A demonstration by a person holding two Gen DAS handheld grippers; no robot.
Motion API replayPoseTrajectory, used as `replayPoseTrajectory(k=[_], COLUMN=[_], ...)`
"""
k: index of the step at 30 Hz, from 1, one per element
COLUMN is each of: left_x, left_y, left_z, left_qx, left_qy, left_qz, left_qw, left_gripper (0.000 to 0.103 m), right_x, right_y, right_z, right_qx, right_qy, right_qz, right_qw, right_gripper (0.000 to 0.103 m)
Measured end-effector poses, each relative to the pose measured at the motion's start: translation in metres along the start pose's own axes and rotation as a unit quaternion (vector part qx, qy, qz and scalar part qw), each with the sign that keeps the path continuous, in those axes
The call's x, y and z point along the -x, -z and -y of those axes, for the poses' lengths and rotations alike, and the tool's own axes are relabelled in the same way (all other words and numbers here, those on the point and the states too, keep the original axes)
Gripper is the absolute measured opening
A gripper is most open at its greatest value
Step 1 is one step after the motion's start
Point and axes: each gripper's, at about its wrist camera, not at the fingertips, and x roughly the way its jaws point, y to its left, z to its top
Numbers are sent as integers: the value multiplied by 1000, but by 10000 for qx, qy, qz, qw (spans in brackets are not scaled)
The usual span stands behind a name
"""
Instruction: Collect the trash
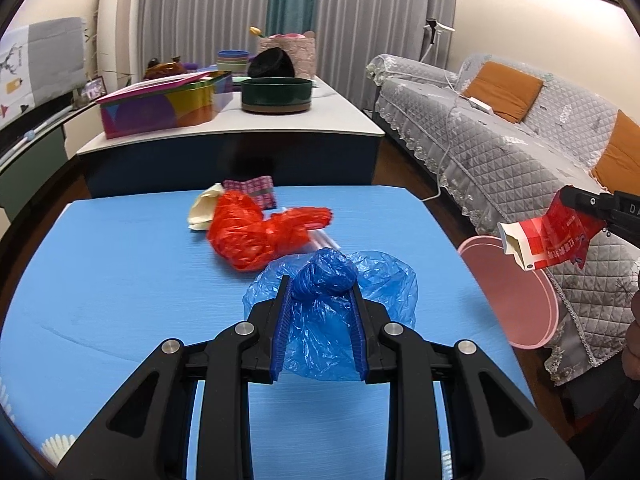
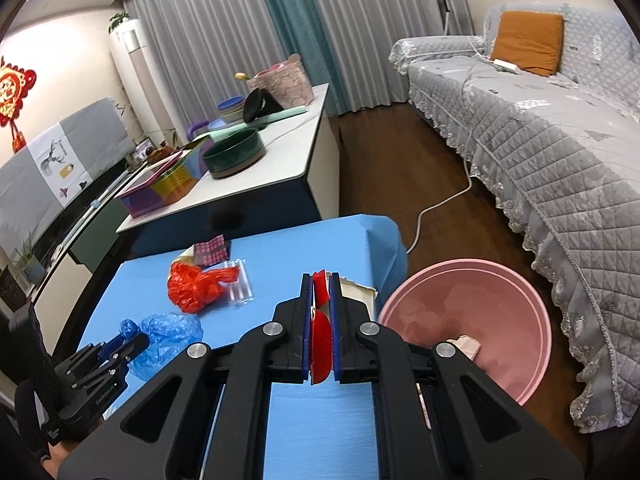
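The left gripper [image 1: 320,292] pinches a thin, crinkly blue plastic bag [image 1: 332,304] between its ribbed blue pads, the film bunched into a tight knot at the fingertips and spreading loose and translucent onto the smooth blue table [image 1: 120,280] near its middle. The right gripper [image 2: 321,280] is pressed together on a flattened red carton [image 1: 548,236] of stiff printed card, its torn white mouth gaping; it hangs past the table's right edge, above a round pink basin [image 2: 500,320] of glossy plastic standing on the wooden floor beside the quilted grey sofa [image 2: 560,152]. In the basin lies a pale scrap [image 2: 466,344], partly hidden behind the gripper. Toward the far edge of the table sit a crumpled red plastic bag [image 1: 256,232], shiny and wrinkled, a cream-coloured piece [image 1: 204,212] touching its left side, a pink patterned wrapper [image 1: 256,190] behind it, and clear plastic tubes [image 2: 240,286] just beside the red bag.
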Motion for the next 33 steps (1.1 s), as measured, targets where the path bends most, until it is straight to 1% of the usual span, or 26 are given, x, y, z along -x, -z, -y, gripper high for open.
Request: replayPoseTrajectory(k=[5,13,21,27,33], left_x=[-4,-13,-26,-40,-57], left_y=[-6,-19,-30,-35,-36], left_z=[19,58,96,123,154], left_qx=[-33,-251,-441,-577,-720], left_qy=[163,421,655,839,1034], left_qz=[-11,-4,-29,-79,-143], left_qw=[9999,9988,9969,9948,9919], left_gripper=[26,26,26,26,26], right_x=[5,10,13,18,16], right_y=[-4,-9,-17,-25,-29], right_z=[15,39,72,95,117], right_qx=[-93,-218,-475,-591,-645], right_qy=[107,286,495,737,1025], right_qz=[77,161,213,276,231], right_qw=[9999,9992,9974,9951,9924], right_gripper=[8,8,8,8,8])
